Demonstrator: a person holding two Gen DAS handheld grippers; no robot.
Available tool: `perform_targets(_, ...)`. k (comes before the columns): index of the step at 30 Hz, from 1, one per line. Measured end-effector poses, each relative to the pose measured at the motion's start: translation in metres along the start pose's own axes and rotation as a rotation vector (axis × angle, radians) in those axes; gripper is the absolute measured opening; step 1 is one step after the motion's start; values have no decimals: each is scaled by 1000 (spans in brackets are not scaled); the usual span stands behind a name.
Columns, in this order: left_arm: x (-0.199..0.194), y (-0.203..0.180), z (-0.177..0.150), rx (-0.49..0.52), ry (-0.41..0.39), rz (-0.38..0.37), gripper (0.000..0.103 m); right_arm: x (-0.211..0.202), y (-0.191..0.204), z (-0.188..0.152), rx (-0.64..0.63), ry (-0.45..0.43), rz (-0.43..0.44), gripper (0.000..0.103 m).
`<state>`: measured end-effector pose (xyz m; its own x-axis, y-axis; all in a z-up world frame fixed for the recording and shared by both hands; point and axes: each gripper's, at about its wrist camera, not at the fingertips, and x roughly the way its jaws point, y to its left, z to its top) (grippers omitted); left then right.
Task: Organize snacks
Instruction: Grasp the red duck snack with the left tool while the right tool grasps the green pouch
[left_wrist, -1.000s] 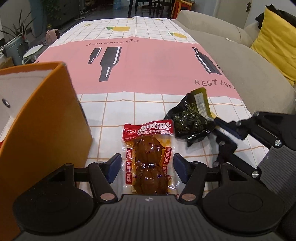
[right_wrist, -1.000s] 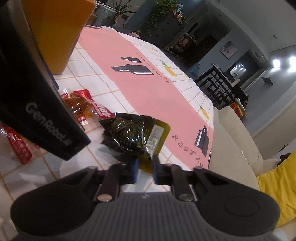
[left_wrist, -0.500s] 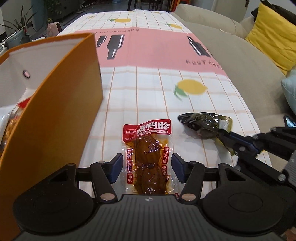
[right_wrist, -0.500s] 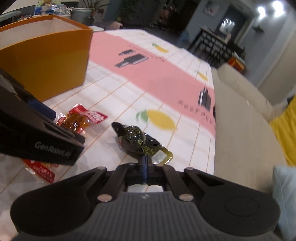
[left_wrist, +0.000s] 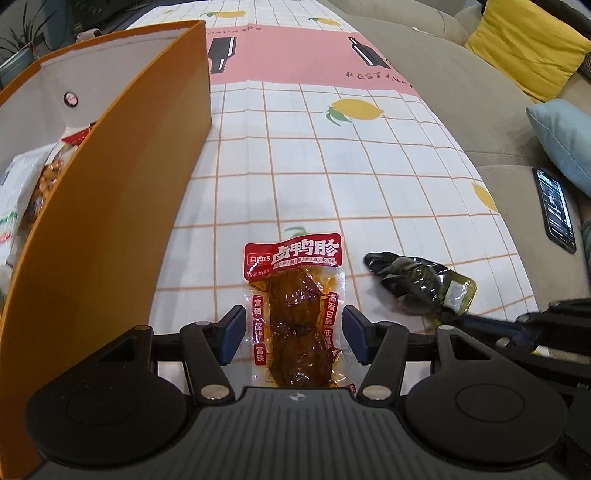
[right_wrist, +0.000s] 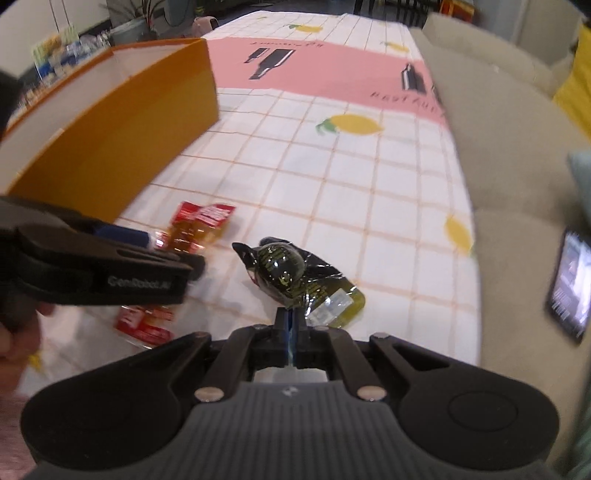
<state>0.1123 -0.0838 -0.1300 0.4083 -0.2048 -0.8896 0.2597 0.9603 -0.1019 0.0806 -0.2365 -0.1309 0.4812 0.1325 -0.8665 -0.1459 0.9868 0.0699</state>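
Currently, left wrist view: left gripper (left_wrist: 293, 336) has its jaws spread, blue pads either side of the red-labelled snack pack (left_wrist: 295, 314) with a visible gap on both sides; nothing pinched. Pack lies flat on the checked tablecloth (left_wrist: 332, 177), near its close edge, just beside the orange box (left_wrist: 122, 206), which already holds other packets. Risk: film pack is thin and flat, so pads closing at this height may skate over the top or only crease the wrapper. Orange wall is close on the left; a swing that way could knock the box

Right wrist view (blurred): right gripper (right_wrist: 291, 321) has jaws pressed together, pinching the tail edge of the dark green snack pouch (right_wrist: 291, 273). Cannot tell whether the pouch is clear of the cloth. Risk: grip is on glossy film at one end only, so the heavier bulge may swing or slip out. Left gripper body sits close on the left; paths toward the box could collide
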Motion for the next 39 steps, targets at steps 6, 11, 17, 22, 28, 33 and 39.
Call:
perform_targets(6,-2,1,-5,6,-9,13,66,-1,-4,-8,81,-1,153,5)
perform_targets(11,0,4,-7,-9,2,9,70,-15,-4,-15,35,-52,222,29)
perform_targets(17,1,4,-9,2,16,25,76,-28,5,-16,-116,-159,170,53)
perform_targets(22,2,6,-10,-1,29,50,81,-16,23,-18,-305,-196,85,60)
perform_targets(28,4,5,-11,15,33,84,84,3,21,-14,-332,-198,53,69)
perform_targets(33,6,-1,-12,40,24,119,84,22,13,-8,-248,-127,104,74)
perform_targets(39,8,-3,-14,29,1,122,91,36,9,-6,-183,-93,162,74)
